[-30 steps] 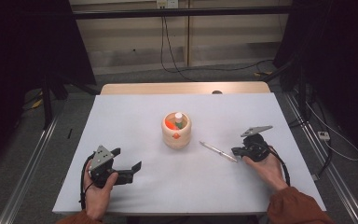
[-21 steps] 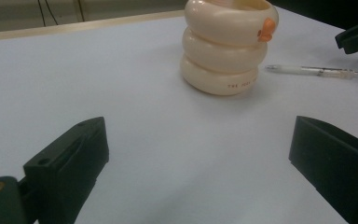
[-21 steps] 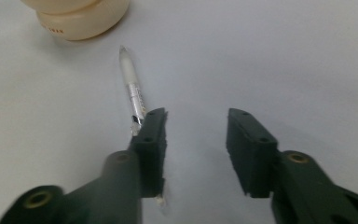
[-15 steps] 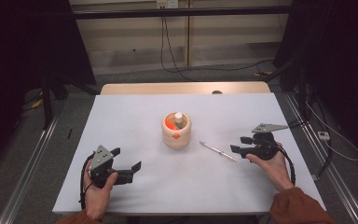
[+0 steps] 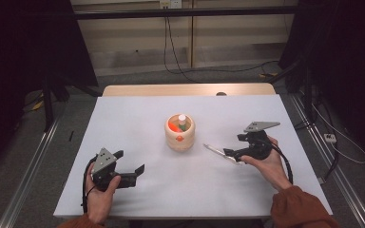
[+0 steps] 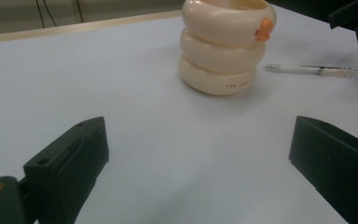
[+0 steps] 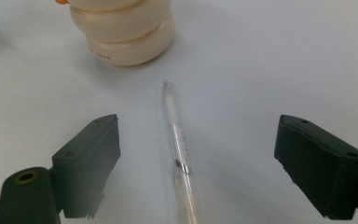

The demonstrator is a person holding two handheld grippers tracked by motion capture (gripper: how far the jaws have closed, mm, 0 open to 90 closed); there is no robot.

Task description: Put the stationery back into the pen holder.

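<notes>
Right gripper view looks along a clear pen (image 7: 179, 154) that lies flat on the white surface (image 7: 270, 60), between the two black jaws and touching neither — the right hand-held gripper (image 7: 196, 161) is released, its jaws wide apart on each side of the barrel. I judge this placing is for a grasp: the pen runs nearly along the middle of the gap, so closing the jaws would catch it across its width. Its tip points toward the cream holder (image 7: 123, 30), which stands upright near, but apart from it. In the high view the holder (image 5: 179, 135) is at the middle of the surface (image 5: 138, 114) with some orange and white things standing in it, so probably the pen (image 5: 221, 154) belongs there too. The right hand-held gripper (image 5: 232, 153) is held low by the person's right hand (image 5: 266, 164), forearm coming from the lower right, jaws pointing left toward the holder. The left hand-held gripper (image 5: 132, 172) rests well apart at the lower left, held in the left hand (image 5: 100, 197), jaws pointing right. In the left gripper view its jaws are also wide and released, with bare surface between them — it seems only waiting.
</notes>
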